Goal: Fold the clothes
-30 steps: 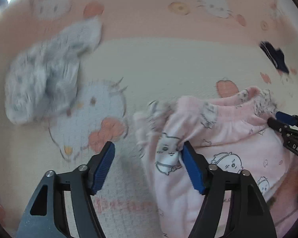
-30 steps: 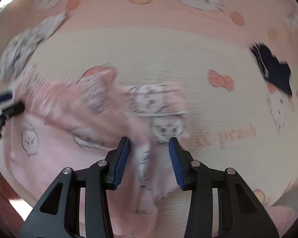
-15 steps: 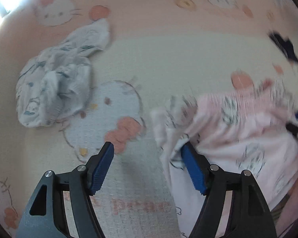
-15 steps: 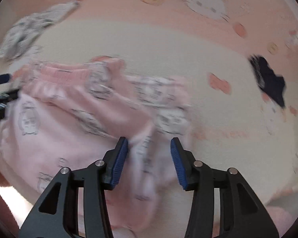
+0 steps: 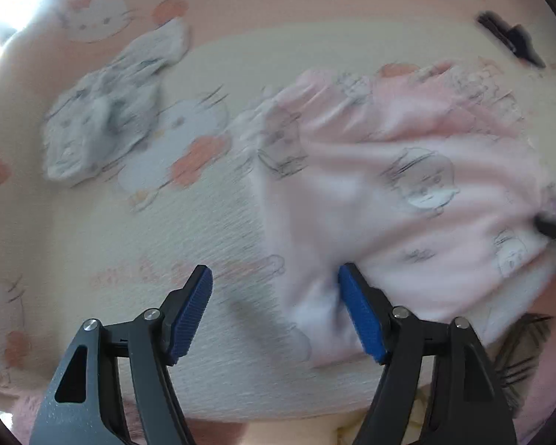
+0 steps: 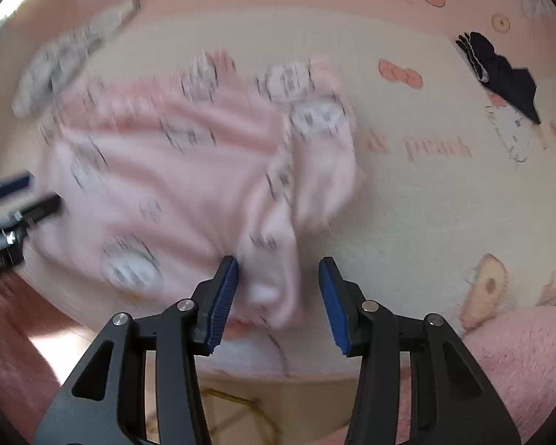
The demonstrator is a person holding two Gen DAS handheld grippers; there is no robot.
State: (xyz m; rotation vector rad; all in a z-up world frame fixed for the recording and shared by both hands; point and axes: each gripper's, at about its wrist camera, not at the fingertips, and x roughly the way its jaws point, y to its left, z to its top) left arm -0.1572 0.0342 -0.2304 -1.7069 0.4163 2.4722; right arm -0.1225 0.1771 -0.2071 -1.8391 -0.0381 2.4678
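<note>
Pink pajama shorts [image 5: 389, 185] with little cartoon faces are lying crumpled on the cartoon-cat blanket [image 5: 204, 222], and you are working at them from both sides. Your left tool [image 5: 274, 315] is standing wide apart, its blue pads [image 5: 191, 315] well separated; the right-hand pad is touching the lower left edge of the shorts, while the left-hand pad is hovering over bare blanket, so nothing is being pinched there. Your right tool [image 6: 278, 293] is also standing apart, somewhat narrower, and a hanging fold of the pink fabric is sitting between its pads [image 6: 224, 300], touching or very nearly touching the left-hand one; the blur is making it hard to tell whether the cloth is pressing on it. In the right wrist view your left tool is showing at the far left edge, beside the opposite end of the shorts [image 6: 166, 170]. A gray-and-white patterned garment [image 5: 107, 111] is lying bunched up on the blanket to the left of the shorts, apart from them. A small dark piece of clothing [image 6: 500, 74] is lying well apart, toward the far right of the blanket [image 6: 407, 222]. A fuzzy pink cushion [image 6: 519, 363] is showing at the lower right corner of the right wrist view.
</note>
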